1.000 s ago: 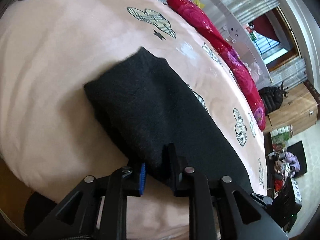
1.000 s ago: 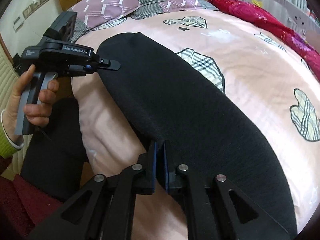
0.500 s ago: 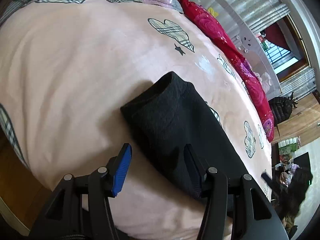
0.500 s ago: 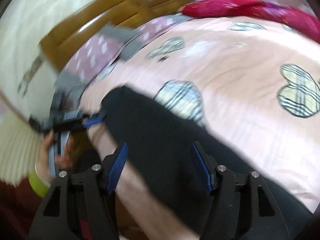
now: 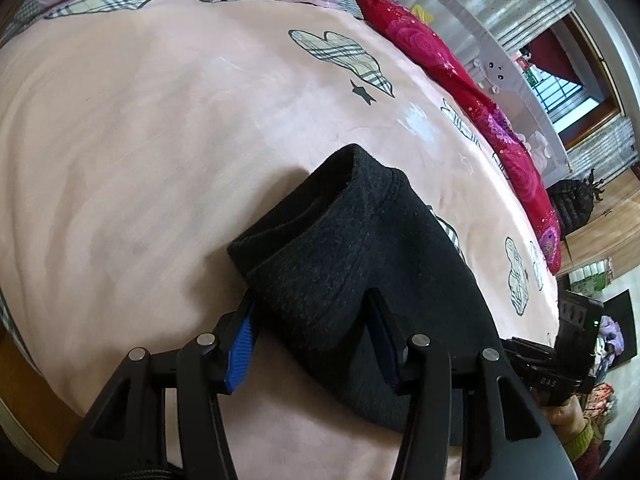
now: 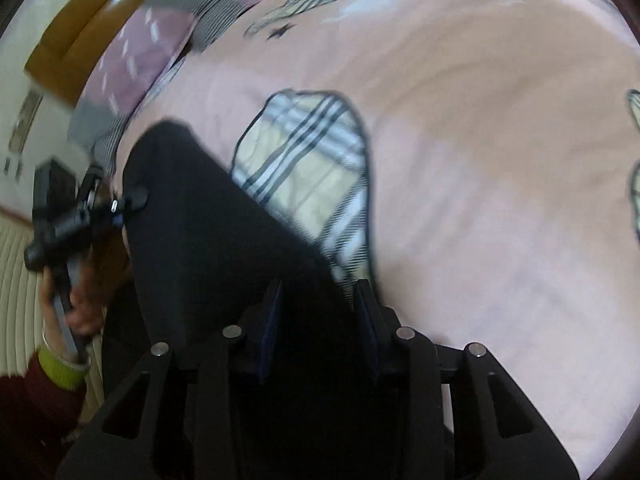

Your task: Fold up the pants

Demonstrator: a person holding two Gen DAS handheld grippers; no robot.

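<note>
Both grippers are matte black frames of triangular cut-out links, each pinned by four round silver screws. The left gripper (image 5: 312, 332) carries blue ribbed pads on its fingers (image 5: 240, 354); the right gripper (image 6: 318, 328) looks much the same, blurred. At nine o'clock in the right view, a bare-skinned hand (image 6: 82, 300) shows a dark red sleeve (image 6: 32, 404) with a yellow-green cuff (image 6: 60, 370).

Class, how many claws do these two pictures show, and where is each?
2. The left claw is open astride the pants' folded end. The right claw is open farther along them.
</note>
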